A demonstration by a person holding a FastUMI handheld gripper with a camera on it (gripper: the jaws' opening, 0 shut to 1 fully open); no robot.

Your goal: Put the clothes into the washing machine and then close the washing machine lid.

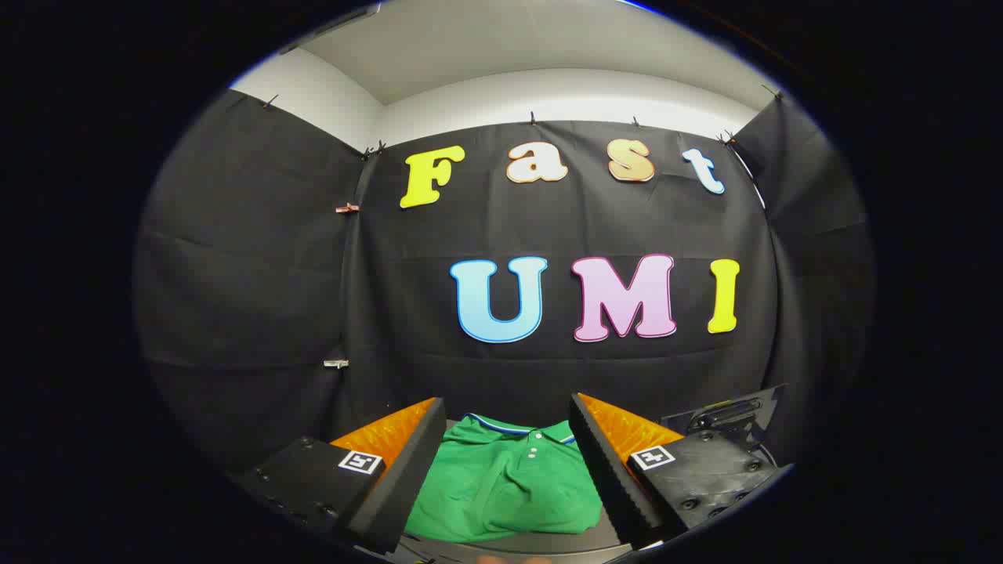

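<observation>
Between the two spread fingers of the gripper lies a green polo shirt, folded loosely on a grey surface, with its collar turned toward the booth wall and a short row of white buttons below it. The fingers stand wide apart, clenching nothing, one on each side of the shirt and above it. Starting at the left finger, the cloth beside it is smooth and flat; toward the middle it bunches into soft folds, which look the easiest place to pinch, since a raised fold gives both pads something to close on. The shirt should be light, limp and not slippery, so it will likely drape and trail when lifted. Near the right finger the collar edge with its thin blue and white trim is slightly stiffer. No brand mark or writing can be read on the shirt; each finger mount carries a small square black-and-white marker.
</observation>
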